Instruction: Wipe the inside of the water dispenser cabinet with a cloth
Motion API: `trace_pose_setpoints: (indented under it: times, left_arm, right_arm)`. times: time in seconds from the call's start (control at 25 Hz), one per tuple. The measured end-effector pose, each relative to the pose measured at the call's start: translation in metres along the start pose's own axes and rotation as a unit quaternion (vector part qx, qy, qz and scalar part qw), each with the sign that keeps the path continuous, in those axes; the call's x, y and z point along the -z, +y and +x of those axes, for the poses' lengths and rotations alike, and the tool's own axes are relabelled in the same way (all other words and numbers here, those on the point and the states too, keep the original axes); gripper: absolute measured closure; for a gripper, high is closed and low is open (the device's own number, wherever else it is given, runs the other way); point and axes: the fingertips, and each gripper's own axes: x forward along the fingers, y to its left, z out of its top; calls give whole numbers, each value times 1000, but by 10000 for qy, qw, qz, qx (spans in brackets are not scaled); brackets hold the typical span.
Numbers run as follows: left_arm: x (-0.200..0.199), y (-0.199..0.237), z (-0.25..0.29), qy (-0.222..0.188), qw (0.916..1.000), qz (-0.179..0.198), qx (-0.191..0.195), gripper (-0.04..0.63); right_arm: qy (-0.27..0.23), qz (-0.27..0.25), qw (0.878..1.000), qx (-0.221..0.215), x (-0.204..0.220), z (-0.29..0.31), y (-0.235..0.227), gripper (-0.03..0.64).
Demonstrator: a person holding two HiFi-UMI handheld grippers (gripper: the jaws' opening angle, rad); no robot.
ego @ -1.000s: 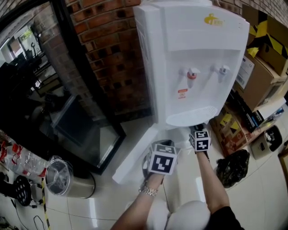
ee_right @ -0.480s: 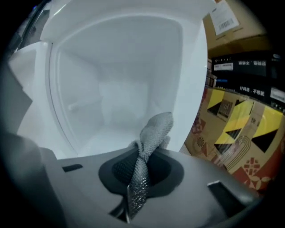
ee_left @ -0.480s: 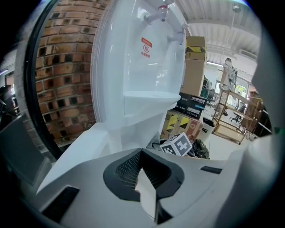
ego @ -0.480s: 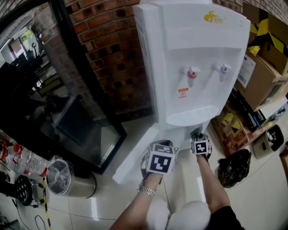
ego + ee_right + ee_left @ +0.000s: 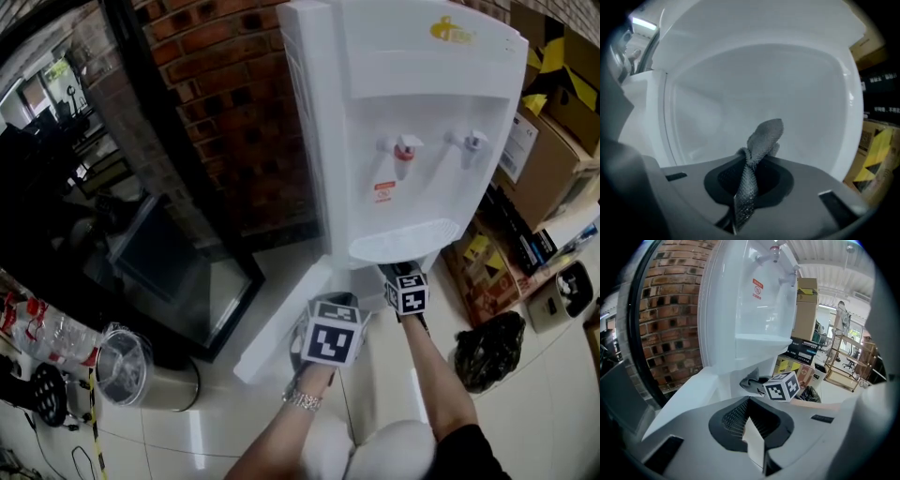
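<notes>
The white water dispenser (image 5: 412, 112) stands against the brick wall, its lower cabinet door (image 5: 281, 328) swung open to the left. My right gripper (image 5: 398, 272) reaches under the drip tray into the cabinet. It is shut on a grey cloth (image 5: 761, 138), whose bunched tip stands up in front of the white cabinet wall (image 5: 764, 79); I cannot tell if they touch. From the left gripper view the cloth (image 5: 751, 383) shows at the cabinet mouth. My left gripper (image 5: 330, 305) hovers beside the open door, jaws shut, with nothing seen held.
Cardboard boxes (image 5: 553, 122) and a black bag (image 5: 486, 349) crowd the floor to the right of the dispenser. A metal bin (image 5: 141, 370) stands at lower left beside a black-framed glass panel (image 5: 178, 272). Brick wall (image 5: 234, 112) lies behind.
My right gripper drew back slightly, then pushed forward and left into the cabinet with the cloth. The left gripper has barely shifted.
</notes>
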Motion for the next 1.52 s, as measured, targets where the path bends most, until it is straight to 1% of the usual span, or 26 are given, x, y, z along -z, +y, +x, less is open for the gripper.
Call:
trace_pose_setpoints:
  times: [0.08, 0.2, 0.32, 0.4, 0.48, 0.56, 0.72, 0.84, 0.92, 1.04, 1.08, 1.12, 1.24, 1.32, 1.4, 1.44, 1.52]
  left_arm:
    - [0, -4, 0, 17, 10000, 24, 36, 592]
    - [0, -4, 0, 34, 10000, 34, 45, 592]
    - [1, -1, -1, 46, 10000, 21, 17, 592]
    - [1, 1, -2, 48, 10000, 14, 14, 592]
    - [2, 0, -2, 46, 10000, 15, 22, 592]
    - [2, 0, -2, 46, 10000, 22, 27, 592]
    - [1, -1, -4, 38, 10000, 17, 46, 592]
    - [1, 4, -4, 44, 10000, 45, 3, 592]
    - [3, 8, -3, 68, 10000, 37, -55, 592]
    - [5, 8, -2, 102, 9999, 40, -51, 592]
    - [5, 7, -1, 102, 9999, 50, -43, 592]
    - [5, 7, -1, 98, 9999, 58, -37, 592]
    - [5, 6, -2, 95, 9999, 54, -14, 592]
    - [5, 5, -3, 97, 9999, 34, 12, 592]
    - [5, 5, -4, 93, 10000, 10, 21, 592]
    - [5, 5, -4, 90, 10000, 3, 18, 592]
    - [4, 5, -5, 84, 10000, 6, 18, 592]
  right_arm:
    - [-265, -149, 9993, -233, -22, 6, 18, 584]
    - [-503, -257, 9962, -656, -44, 16, 48, 584]
    - [-533, -338, 9936, -936, -50, 23, 72, 584]
    - [-459, -251, 9937, -993, -46, 29, 76, 584]
    - [-360, -134, 9955, -870, -40, 34, 69, 584]
    - [-252, -17, 9976, -648, -31, 37, 54, 584]
    - [5, 430, 9990, 133, -12, 35, -1, 584]
    - [47, 546, 9962, 674, -6, 26, -36, 584]
    - [62, 580, 9946, 856, -4, 21, -46, 584]
    - [-69, 661, 9934, 939, -13, 17, -42, 584]
    - [-162, 650, 9939, 872, -20, 16, -34, 584]
    - [-282, 624, 9951, 707, -27, 17, -22, 584]
    - [-638, 323, 9973, -171, -49, 25, 32, 584]
    - [-682, -16, 9963, -524, -53, 28, 59, 584]
    - [-608, -171, 9963, -586, -50, 32, 68, 584]
    - [-543, -139, 9971, -508, -46, 33, 63, 584]
    - [-367, 66, 9992, -151, -38, 33, 41, 584]
